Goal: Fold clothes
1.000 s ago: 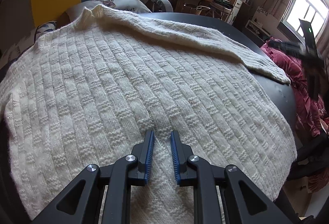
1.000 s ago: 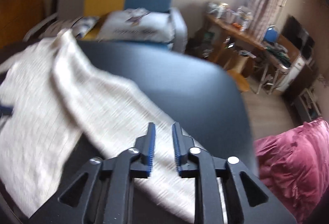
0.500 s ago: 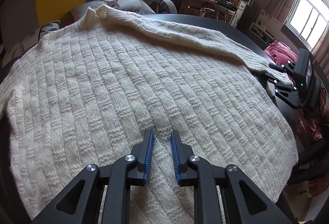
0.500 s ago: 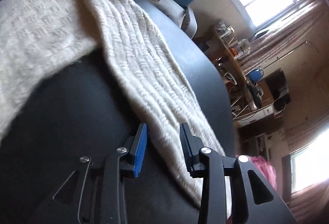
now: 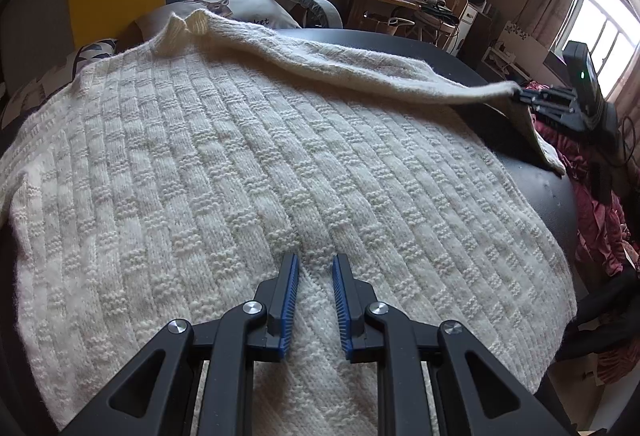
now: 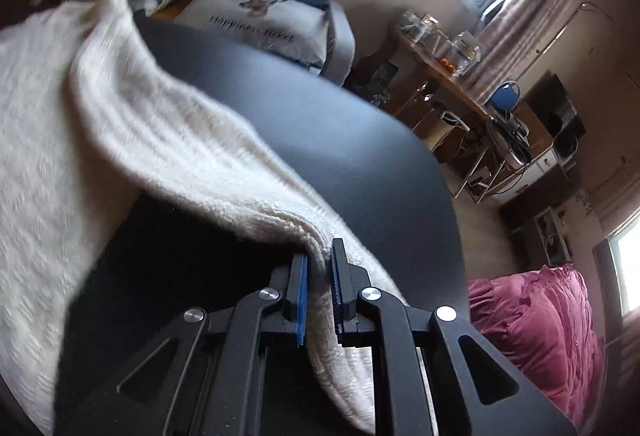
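The cream knitted sweater [image 5: 248, 171] lies spread flat over the dark round table [image 5: 552, 203], collar at 12 o'clock in the left wrist view, hem toward 6 o'clock. Its right sleeve [image 5: 360, 71] runs from the collar out toward 3 o'clock.

Change noted: half a second ago the sleeve lay flat on the table with the right gripper [image 6: 318, 276] straddling it, jaws apart. The jaws have since closed, and the sleeve now sits pinched between the blue pads near the cuff. In the left wrist view the cuff end is lifted clear of the table, the fabric stretched in a line to the right gripper [image 5: 520, 95] at 3 o'clock, with the cuff drooping below it. Judgement: the sleeve is secured, and the fold of the sleeve across the body can begin; no fold is yet made.

The left gripper [image 5: 314, 268] is unchanged: jaws narrowly apart, tips resting on the knit at the lower middle of the body, at 6 o'clock, with a ridge of knit between them; whether the pads press it I cannot tell. It appears to be anchoring the garment.

View comparison: the left wrist view shows the whole body, the collar and the raised sleeve span; the right wrist view, blurred, shows only the grip itself, the bare table beneath the sleeve, and a pink quilt [image 6: 540, 320] at 4 o'clock.
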A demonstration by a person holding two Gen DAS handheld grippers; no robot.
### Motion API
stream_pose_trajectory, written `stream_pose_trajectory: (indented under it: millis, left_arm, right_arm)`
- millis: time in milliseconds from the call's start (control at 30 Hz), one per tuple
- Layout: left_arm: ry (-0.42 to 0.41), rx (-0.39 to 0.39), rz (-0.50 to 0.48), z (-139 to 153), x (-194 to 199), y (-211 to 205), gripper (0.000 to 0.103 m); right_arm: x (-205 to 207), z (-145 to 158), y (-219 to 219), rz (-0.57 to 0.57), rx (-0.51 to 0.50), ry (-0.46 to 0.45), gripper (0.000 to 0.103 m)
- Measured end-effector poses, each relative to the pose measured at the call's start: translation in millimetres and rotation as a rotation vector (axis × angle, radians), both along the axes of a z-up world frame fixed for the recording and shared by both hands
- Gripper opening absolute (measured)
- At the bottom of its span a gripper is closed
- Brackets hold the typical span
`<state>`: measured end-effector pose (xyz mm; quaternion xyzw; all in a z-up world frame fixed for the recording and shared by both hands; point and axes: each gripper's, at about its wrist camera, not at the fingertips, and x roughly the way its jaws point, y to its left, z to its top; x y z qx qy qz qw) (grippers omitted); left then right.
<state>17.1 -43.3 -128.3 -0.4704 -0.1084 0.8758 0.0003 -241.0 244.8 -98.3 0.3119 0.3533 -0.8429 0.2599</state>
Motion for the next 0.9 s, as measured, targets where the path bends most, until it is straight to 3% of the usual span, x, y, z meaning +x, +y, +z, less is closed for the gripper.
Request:
stream_pose_trajectory:
  millis: [133,267,467,567,667,767,900]
  left_arm:
    - [0.000,0.004,-0.011,1,1,-2,0.017]
    - [-0.001,0.000,-0.027,1,2,-2,0.017]
    - [-0.004,0.020,-0.027,2,3,-8,0.017]
    - [-0.002,0.021,-0.027,1,3,-10,0.017]
    - [-0.003,0.019,-0.019,3,4,-11,0.017]
    - [0.021,0.039,0.015,10,5,-14,0.017]
    - [0.050,0.033,0.077,20,2,-28,0.017]
  right_arm:
    - [-27,30,-9,-0.037,-0.028,0.044,0.010]
    - [-87,38,-17,-0.135,-0.043,0.024,0.010]
    - [-168,5,-52,-0.220,0.036,-0.105,0.011]
    - [-192,-22,-65,-0.252,0.074,-0.190,0.017]
    - [-189,-22,-65,-0.252,0.049,-0.189,0.020]
    - [-168,4,-55,-0.227,-0.016,-0.102,0.022]
    - [-111,33,-57,-0.075,-0.088,-0.076,0.023]
